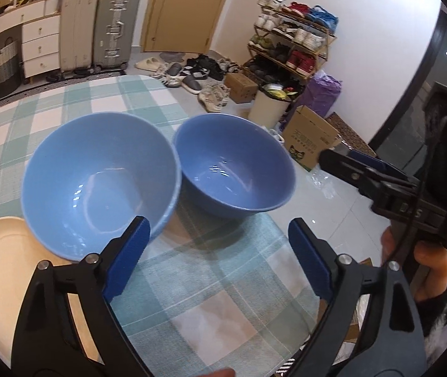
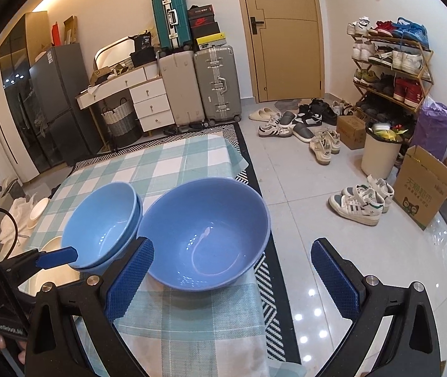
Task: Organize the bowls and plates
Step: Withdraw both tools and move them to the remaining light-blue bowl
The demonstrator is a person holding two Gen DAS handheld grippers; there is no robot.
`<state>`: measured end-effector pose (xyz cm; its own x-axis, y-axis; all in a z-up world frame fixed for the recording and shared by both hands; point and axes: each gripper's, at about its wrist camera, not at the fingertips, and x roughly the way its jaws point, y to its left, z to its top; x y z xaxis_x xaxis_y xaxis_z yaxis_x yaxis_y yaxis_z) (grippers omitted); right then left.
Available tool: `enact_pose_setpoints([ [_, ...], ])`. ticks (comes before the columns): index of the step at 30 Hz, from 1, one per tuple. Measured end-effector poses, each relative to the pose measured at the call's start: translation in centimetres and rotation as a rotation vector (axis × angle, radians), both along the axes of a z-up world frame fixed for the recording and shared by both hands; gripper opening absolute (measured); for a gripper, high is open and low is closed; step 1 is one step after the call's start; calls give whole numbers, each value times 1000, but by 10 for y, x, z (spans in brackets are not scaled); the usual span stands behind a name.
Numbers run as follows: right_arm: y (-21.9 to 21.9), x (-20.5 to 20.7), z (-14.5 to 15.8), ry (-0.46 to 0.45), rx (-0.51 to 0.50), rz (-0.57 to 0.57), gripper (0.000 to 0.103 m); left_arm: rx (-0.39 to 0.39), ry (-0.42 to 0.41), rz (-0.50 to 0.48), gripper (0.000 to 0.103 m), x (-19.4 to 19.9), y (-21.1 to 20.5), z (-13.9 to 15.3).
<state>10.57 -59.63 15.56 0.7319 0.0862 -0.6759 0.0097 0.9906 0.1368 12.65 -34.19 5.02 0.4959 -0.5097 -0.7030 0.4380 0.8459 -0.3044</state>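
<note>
Two blue bowl groups were seen side by side on the checked tablecloth (image 2: 173, 163): a stack of bowls (image 2: 104, 223) and, touching it, a single bowl (image 2: 204, 235) near the table's edge. A cream plate (image 1: 0, 260) was partly covered by the stack. The left gripper (image 1: 217, 245) was held with its jaws apart and nothing between them, one pad just before the stack's rim. The right gripper (image 2: 233, 270) was likewise held wide apart, empty, before the single bowl.
</note>
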Motion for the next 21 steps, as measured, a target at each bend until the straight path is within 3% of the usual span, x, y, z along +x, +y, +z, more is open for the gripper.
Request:
enact_pose_setpoints([
  [2, -2, 1, -2, 1, 2, -2, 102, -3, 12, -28, 71, -2, -9, -1],
  [8, -14, 9, -14, 20, 14, -31, 102, -15, 79, -60, 55, 1, -35, -14],
  [21, -34, 28, -40, 62, 54, -31, 102, 16, 97, 30, 53, 27, -59, -31],
])
